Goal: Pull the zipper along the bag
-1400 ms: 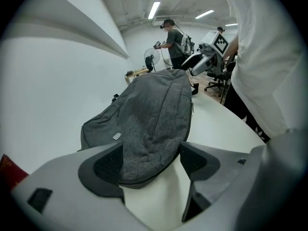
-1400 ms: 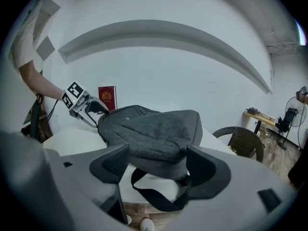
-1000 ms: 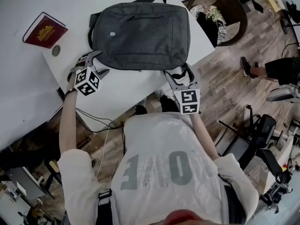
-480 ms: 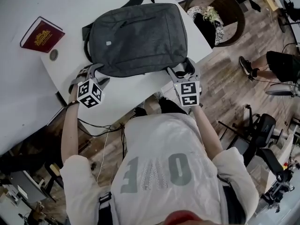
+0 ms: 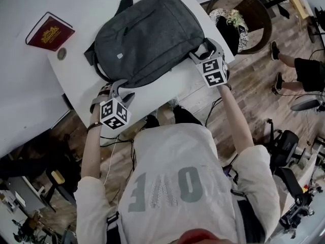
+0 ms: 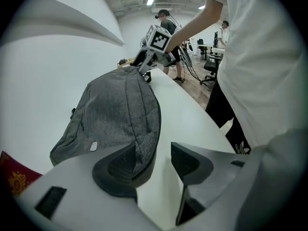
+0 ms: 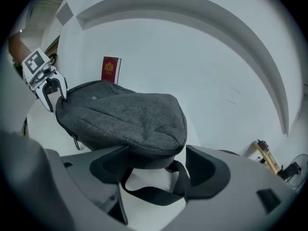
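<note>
A grey backpack (image 5: 147,37) lies slantwise on the white table (image 5: 172,88). My left gripper (image 5: 121,89) is at its near left corner. In the left gripper view that corner (image 6: 144,153) sits between the jaws of the left gripper (image 6: 154,160), against the left pad with a gap to the right pad. These jaws have just been closing. My right gripper (image 5: 207,50) is at the near right corner. There the bag's end (image 7: 154,150) and a black strap (image 7: 149,194) fill the space between the right gripper's (image 7: 159,167) jaws. A zipper pull (image 7: 75,141) hangs on the bag's side.
A red book (image 5: 50,32) and a small round disc (image 5: 61,54) lie at the table's far left. A wicker basket (image 5: 238,14) stands on the floor past the table's right edge. Another person's legs (image 5: 299,72) show at far right.
The backpack has turned anticlockwise on the table. My right gripper went up and right with its corner. My left gripper went right and toward me with the other corner.
</note>
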Action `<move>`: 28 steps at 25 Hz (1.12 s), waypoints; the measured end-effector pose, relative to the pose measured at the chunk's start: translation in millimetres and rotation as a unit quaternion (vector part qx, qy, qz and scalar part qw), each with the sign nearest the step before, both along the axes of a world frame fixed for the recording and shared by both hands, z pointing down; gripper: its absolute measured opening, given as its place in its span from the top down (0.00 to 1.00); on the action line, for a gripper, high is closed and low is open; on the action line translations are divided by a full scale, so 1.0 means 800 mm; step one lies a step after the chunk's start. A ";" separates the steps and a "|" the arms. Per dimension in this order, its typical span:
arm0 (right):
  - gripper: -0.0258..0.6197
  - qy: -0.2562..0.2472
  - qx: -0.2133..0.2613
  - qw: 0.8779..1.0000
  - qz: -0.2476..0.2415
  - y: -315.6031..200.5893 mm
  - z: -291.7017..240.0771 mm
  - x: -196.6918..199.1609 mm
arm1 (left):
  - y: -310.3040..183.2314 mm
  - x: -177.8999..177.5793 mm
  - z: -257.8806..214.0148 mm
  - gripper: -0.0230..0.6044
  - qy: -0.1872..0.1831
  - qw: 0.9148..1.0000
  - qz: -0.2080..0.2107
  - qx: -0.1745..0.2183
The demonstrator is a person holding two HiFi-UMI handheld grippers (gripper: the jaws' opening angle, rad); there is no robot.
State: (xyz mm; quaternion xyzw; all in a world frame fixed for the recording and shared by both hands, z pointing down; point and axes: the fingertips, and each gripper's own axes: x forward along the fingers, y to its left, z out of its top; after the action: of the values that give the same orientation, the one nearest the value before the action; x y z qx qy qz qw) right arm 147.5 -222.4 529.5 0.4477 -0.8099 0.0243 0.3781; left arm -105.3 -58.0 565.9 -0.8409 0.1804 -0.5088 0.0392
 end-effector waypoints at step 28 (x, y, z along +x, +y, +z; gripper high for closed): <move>0.41 -0.164 -0.093 0.975 -0.122 0.164 -0.004 -0.176 | -0.132 -0.112 -0.060 0.57 -0.063 0.997 -0.045 0.026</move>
State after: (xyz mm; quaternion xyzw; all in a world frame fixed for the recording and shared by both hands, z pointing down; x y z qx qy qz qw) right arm 6.6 -90.9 526.3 0.2984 -0.9035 0.1263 0.2806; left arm -195.0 -163.4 517.9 -0.7966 0.2286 -0.5574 0.0498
